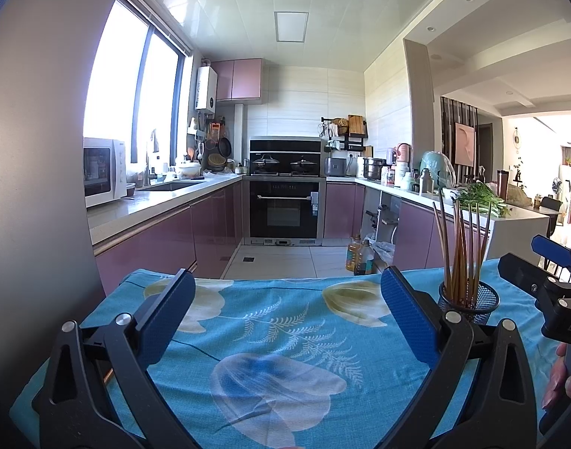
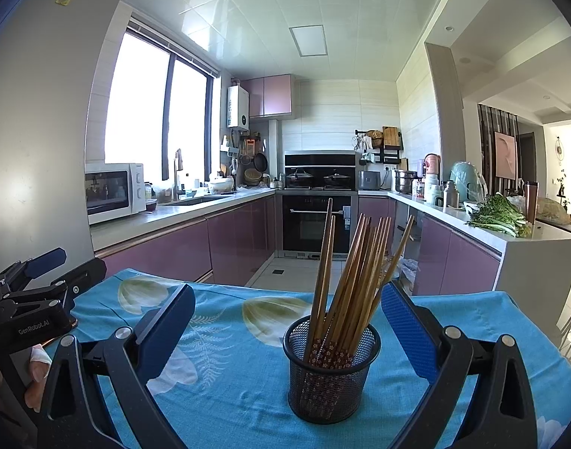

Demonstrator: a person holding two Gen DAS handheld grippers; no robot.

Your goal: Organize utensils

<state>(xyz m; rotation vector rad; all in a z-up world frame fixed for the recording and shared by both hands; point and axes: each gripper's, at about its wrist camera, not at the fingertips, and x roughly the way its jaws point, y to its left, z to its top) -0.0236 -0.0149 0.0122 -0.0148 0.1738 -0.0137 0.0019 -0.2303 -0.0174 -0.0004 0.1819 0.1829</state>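
With all chopsticks [image 2: 345, 280] visible standing in the mesh cup [image 2: 332, 370] at 6 o'clock on the blue cloth [image 2: 233, 393], sorting appears finished or unstarted; left gripper [image 1: 285, 299] and right gripper [image 2: 287, 312] both gape wide, empty, so any next move requires locating loose utensils first.

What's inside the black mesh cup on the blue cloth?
The black mesh cup holds a bundle of wooden chopsticks, standing and fanned out, their patterned lower ends visible through the mesh. The cup's bottom is hidden by the sticks and mesh, so anything beneath them cannot be seen.
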